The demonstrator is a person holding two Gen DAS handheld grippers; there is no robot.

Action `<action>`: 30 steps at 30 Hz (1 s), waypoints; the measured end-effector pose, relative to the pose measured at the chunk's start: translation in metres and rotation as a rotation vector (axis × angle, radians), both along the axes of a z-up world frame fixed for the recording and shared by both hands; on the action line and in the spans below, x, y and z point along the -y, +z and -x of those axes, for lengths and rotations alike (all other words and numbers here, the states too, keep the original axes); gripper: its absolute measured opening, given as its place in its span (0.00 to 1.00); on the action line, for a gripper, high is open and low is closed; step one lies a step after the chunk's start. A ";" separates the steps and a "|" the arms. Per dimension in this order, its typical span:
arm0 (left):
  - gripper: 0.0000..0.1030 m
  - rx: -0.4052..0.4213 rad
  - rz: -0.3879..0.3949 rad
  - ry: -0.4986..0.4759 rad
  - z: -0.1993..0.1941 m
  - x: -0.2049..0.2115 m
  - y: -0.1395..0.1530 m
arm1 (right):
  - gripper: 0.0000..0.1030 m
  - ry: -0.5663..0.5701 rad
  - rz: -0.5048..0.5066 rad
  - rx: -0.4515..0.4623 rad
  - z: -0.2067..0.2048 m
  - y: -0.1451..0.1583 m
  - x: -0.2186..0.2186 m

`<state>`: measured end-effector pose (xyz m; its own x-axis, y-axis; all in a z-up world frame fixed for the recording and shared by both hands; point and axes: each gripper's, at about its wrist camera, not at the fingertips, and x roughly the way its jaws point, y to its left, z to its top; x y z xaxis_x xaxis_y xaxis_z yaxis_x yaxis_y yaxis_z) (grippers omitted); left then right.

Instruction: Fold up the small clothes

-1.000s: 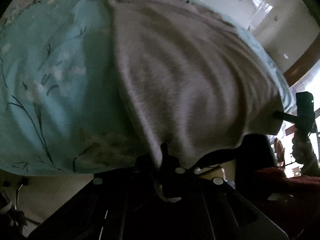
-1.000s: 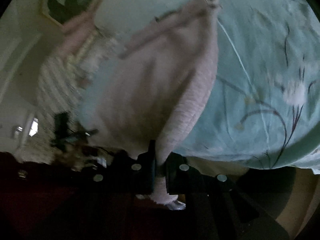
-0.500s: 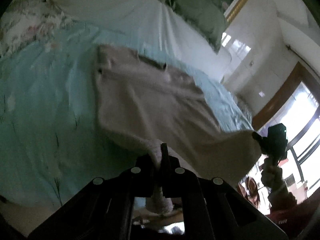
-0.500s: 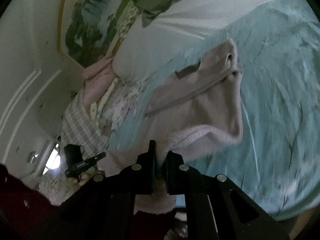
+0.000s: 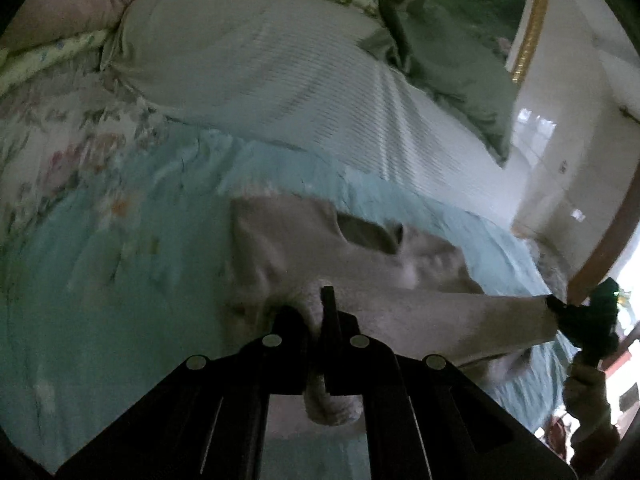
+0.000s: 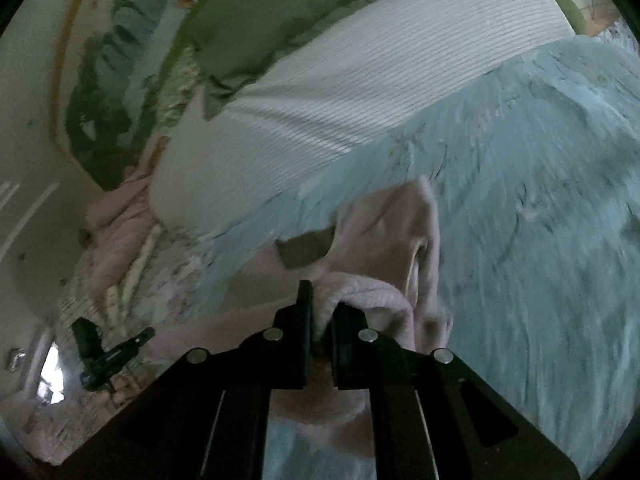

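Note:
A small pale pink fleece garment [image 5: 304, 256] lies on a light blue floral bedspread [image 5: 100, 300]. My left gripper [image 5: 316, 312] is shut on its near hem at one corner. My right gripper [image 6: 320, 312] is shut on the other corner of the same hem [image 6: 372, 292]. The hem is lifted and carried over the garment toward its neck opening [image 5: 368, 234]. The right gripper shows in the left wrist view [image 5: 580, 316], still holding the stretched hem. The left gripper shows in the right wrist view [image 6: 140, 338].
A white striped pillow [image 5: 280, 80] and a green pillow [image 5: 448, 60] lie beyond the garment at the bed's head. A pink quilt [image 5: 60, 8] and floral bedding [image 5: 52, 128] lie at the left. A wall and a framed picture [image 6: 100, 80] stand behind.
Both grippers have carried the hem up from the bed's near edge and forward over the garment toward its neck. The garment now appears doubled over and shorter.

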<state>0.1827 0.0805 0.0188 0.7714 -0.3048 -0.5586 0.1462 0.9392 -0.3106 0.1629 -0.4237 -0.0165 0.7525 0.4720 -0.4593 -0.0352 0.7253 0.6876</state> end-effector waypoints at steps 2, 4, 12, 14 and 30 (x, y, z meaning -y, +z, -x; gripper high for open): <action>0.03 -0.012 -0.044 0.024 -0.034 0.005 -0.002 | 0.08 -0.007 0.034 -0.026 -0.027 -0.005 -0.004; 0.03 -0.033 -0.084 0.045 -0.062 0.009 -0.011 | 0.08 -0.012 0.066 -0.053 -0.050 -0.011 -0.008; 0.03 -0.142 -0.167 0.093 -0.161 0.016 -0.061 | 0.08 -0.064 0.210 -0.207 -0.122 -0.057 -0.017; 0.04 -0.161 -0.191 0.100 -0.178 0.019 -0.072 | 0.10 -0.063 0.235 -0.271 -0.134 -0.074 -0.020; 0.63 -0.181 -0.128 0.045 -0.113 0.028 -0.087 | 0.36 0.100 0.203 -0.116 -0.054 -0.029 -0.052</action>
<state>0.2961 0.0528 -0.0677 0.6662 -0.1900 -0.7212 0.0562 0.9770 -0.2055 0.2171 -0.3713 -0.0450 0.6434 0.4309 -0.6328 -0.0434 0.8457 0.5318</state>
